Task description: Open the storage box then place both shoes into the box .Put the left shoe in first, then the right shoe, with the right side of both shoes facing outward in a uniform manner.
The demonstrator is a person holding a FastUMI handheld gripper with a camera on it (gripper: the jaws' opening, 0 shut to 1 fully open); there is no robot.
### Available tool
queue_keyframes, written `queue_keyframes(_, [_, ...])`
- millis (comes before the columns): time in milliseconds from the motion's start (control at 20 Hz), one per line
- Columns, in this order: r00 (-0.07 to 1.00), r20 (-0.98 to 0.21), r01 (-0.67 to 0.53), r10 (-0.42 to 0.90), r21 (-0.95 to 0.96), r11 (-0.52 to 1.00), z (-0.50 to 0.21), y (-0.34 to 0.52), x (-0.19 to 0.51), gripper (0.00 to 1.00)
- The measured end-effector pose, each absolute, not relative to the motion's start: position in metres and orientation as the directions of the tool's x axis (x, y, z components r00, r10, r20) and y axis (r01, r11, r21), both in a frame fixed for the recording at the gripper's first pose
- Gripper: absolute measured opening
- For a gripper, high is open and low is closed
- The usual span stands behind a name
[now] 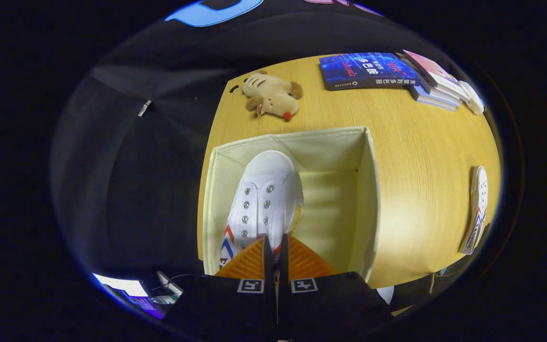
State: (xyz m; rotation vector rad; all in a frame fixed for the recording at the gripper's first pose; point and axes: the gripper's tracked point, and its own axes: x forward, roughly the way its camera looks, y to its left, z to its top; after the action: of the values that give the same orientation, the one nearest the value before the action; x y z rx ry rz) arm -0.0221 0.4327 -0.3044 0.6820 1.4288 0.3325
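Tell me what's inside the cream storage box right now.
One white shoe sits inside the storage box, toe toward the far wall, with the tongs closed on its heel end. The box floor beside it is bare; the floor beneath the shoe and tongs is hidden.

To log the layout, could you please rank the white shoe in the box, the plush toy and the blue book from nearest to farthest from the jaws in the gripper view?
1. White shoe, between the jaws, inside the box.
2. Plush toy, beyond the box.
3. Blue book, at the table's far side.

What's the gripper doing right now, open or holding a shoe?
Gripper: shut on the white shoe, both orange fingers pinching its rear edge, shoe held inside the open storage box.
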Motion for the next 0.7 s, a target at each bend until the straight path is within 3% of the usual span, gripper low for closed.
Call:
queue_keyframes(300, [0.122, -0.754, 0.177, 0.645, 0.657, 0.733, -0.319, 0.456, -0.029, 0.06])
queue_keyframes(350, [0.129, -0.722, 0.188, 0.68, 0.691, 0.698, -0.311, 0.461, -0.028, 0.21])
queue_keyframes(400, [0.145, -0.702, 0.182, 0.697, 0.711, 0.679, -0.306, 0.464, -0.026, 0.28])
queue_keyframes(650, [0.216, -0.634, 0.02, 0.743, 0.763, 0.646, -0.265, 0.441, -0.013, 0.91])
queue_keyframes(700, [0.236, -0.617, -0.006, 0.751, 0.772, 0.636, -0.256, 0.433, -0.012, 0.92])
